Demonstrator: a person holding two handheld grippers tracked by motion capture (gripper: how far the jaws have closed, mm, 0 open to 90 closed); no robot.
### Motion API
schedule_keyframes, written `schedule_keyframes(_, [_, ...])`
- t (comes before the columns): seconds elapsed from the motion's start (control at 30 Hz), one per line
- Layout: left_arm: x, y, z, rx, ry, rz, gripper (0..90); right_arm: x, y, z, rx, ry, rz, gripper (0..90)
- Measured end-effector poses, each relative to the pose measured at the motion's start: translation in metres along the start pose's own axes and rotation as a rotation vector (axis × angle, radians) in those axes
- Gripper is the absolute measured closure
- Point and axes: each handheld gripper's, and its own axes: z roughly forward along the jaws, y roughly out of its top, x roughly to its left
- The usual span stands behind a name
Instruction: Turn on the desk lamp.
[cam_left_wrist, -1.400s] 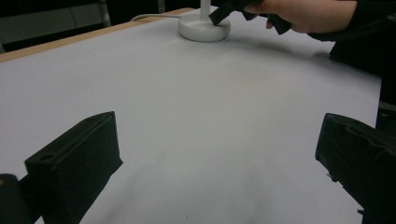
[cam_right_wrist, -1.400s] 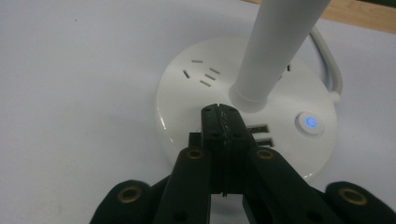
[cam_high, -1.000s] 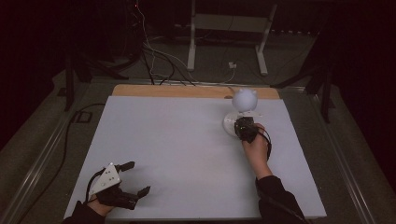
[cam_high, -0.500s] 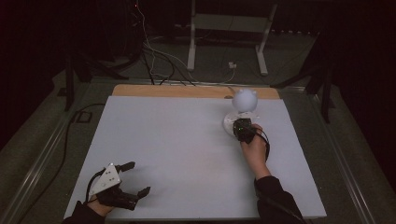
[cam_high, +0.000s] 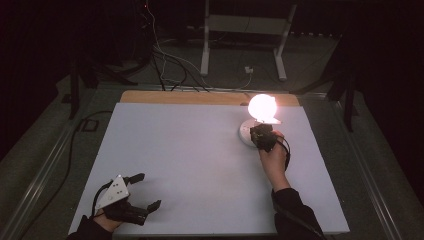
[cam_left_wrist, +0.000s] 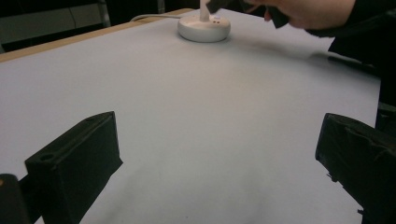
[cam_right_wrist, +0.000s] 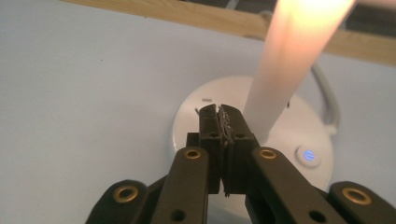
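- The white table (cam_high: 200, 165) carries a lamp at its far right; the left gripper (cam_high: 142, 191) rests near the front left corner, jaws spread wide with nothing between them.
- The lamp's glowing globe (cam_high: 262, 106) is lit and sits above a round white base (cam_right_wrist: 233, 107).
- The right gripper (cam_right_wrist: 219, 114) has its jaws pressed together, empty, with the tips on the base beside the stem (cam_right_wrist: 285, 65).
- A blue-lit button (cam_right_wrist: 308, 155) sits on the base just right of the jaws.
- Risk, as I judge it: pressing harder could slide or tip the light base, or a sideways slip could knock the stem.
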Motion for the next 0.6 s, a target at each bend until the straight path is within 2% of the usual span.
schedule_keyframes(0.1, [-0.001,0.0,0.0,-0.002,0.0,0.001,0.5,0.0,0.003,-0.001,-0.011,0.033,-0.002,76.4])
schedule_keyframes(0.2, [0.0,0.0,-0.001,-0.005,0.0,-0.001,0.5,0.001,0.003,-0.005,-0.043,0.098,-0.012,54.5])
schedule_keyframes(0.33, [0.0,0.0,0.0,0.001,0.001,0.0,0.5,0.003,0.007,-0.018,-0.092,0.174,-0.014,41.5])
schedule_keyframes(0.4, [-0.001,0.0,0.0,-0.002,0.001,0.002,0.5,0.005,0.009,-0.025,-0.096,0.185,-0.033,32.0])
schedule_keyframes(0.47, [0.0,0.0,0.0,-0.003,0.002,-0.001,0.5,0.006,0.011,-0.03,-0.088,0.198,-0.028,22.7])
schedule_keyframes(0.53, [-0.001,0.0,0.0,0.002,0.003,0.003,0.5,0.007,0.012,-0.035,-0.075,0.228,-0.037,10.3])
schedule_keyframes(0.6, [0.0,0.0,0.0,-0.002,0.002,0.002,0.5,0.007,0.012,-0.041,-0.076,0.267,-0.05,1.9])
